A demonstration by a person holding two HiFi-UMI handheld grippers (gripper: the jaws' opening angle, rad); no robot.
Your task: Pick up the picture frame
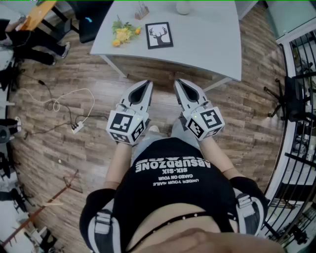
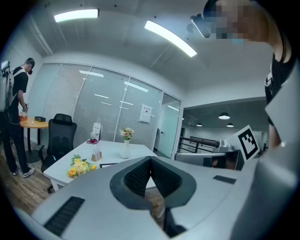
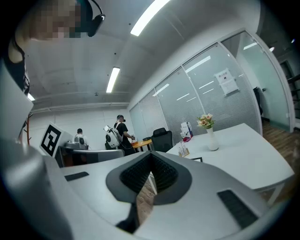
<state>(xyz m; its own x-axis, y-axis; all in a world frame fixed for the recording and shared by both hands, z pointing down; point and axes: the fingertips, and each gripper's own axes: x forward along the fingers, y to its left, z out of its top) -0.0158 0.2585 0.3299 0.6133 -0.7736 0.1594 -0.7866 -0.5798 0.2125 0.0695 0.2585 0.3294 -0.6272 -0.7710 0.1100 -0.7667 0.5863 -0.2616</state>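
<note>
Approach is looking like the step in hand: both claws are hanging well short of the table, and nothing is being gripped. The left gripper [image 1: 146, 85] is showing its ribbed dark pads pressed together with nothing between them. The right gripper [image 1: 178, 83] is sitting the same way, closed and empty, and both are pointing roughly level toward the white table [image 1: 207, 44]. The picture frame [image 1: 159, 35] is lying flat on that table, well apart from both claws. It is sitting just beside a bunch of yellow flowers [image 1: 123, 33] and near a small card stand [image 1: 141, 11] and a pale vase [image 1: 183, 6].

The frame is presenting as a thin, flat rectangle, with a black border around a white print of a deer's head. Lying flat on a smooth tabletop, it is probably offering little edge to grab. The next move is likely calling for carrying a claw forward over the table edge, opening its jaws, and tilting down to catch one border, perhaps with the other claw steadying the opposite side. The floor [image 1: 49, 148] is showing wood-grain planks, with cables [image 1: 54, 104] trailing on the left.
</note>
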